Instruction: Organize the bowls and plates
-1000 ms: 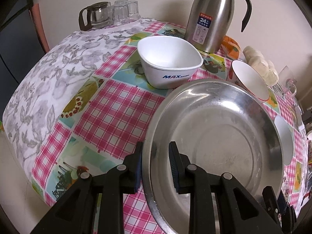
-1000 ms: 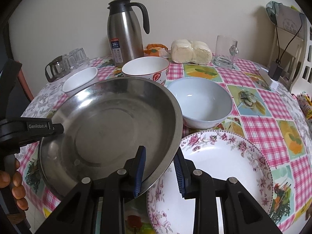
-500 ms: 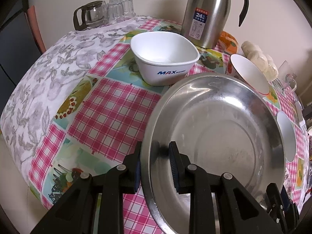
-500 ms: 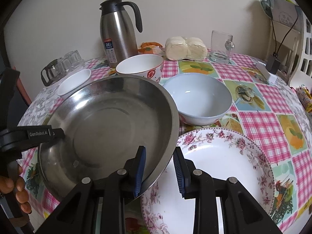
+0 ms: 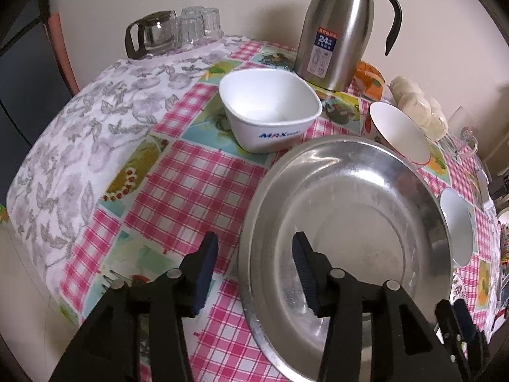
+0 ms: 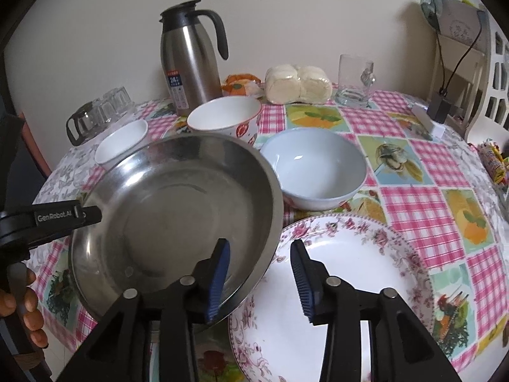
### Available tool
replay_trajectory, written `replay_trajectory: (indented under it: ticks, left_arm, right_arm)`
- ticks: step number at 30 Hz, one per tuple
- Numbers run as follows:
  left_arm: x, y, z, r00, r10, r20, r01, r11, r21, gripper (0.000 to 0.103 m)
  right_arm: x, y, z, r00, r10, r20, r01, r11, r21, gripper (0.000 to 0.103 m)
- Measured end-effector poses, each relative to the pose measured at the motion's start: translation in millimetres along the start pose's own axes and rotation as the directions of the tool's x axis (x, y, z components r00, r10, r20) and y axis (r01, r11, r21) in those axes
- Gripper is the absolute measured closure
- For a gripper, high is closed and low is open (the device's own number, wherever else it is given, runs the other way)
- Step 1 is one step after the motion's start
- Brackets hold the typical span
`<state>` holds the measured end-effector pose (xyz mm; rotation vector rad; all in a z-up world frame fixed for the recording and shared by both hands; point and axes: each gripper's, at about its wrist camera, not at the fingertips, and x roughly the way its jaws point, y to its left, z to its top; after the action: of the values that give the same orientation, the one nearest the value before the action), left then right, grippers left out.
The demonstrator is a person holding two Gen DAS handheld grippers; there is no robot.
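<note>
Both grippers (image 5: 254, 273) (image 6: 259, 278) are black plastic with ribbed blue pads, silver rivets, and white "GenRobot.AI" lettering.

A plain cream wall (image 6: 286, 16) stands just behind a round table (image 6: 423, 159), which is the main piece of furniture. The table wears a tablecloth (image 5: 197, 187) of pink gingham squares and fruit pictures, with a grey floral edge at its left side. Right of the table, near the wall, stands a white lattice-backed chair (image 6: 496, 82). At the table's far left, a reddish chair back (image 5: 59, 51) shows. Soft, even light falls across the table.
</note>
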<state>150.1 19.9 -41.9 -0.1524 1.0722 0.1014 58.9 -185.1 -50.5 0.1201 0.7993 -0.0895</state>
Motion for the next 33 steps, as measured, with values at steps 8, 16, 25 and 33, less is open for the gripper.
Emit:
replay_trajectory:
  ticks: [8,16,25,33]
  left_arm:
    - [-9.2,0.4,0.0,0.998,0.065,0.021,-0.065,0.998,0.016,0.024]
    - [-11.5,2.5,-1.9,0.988,0.139,0.064,-0.140,0.990,0.014,0.008]
    - [-27.4,4.7,1.2,0.982,0.125,0.142,-0.122,0.992,-0.024,0.001]
    - [-56.8,-17.3,-0.2,0.963,-0.017,0.270,0.011,1.000,0.025,0.001]
  right_arm:
    - [-17.4,-8.0,7.1,0.998,-0.043,0.048,0.043,0.999,0.012,0.023]
    - [-27.7,-23.6,11.0,0.996,-0.058,0.065,0.053,0.997,0.063,0.003]
    - [-41.4,-38.6,15.1,0.992,-0.077,0.100,0.067,0.993,0.094,0.000]
    - [-55.6,-60.8,17.5,0.987,-0.112,0.119,0.098,0.988,0.116,0.000]
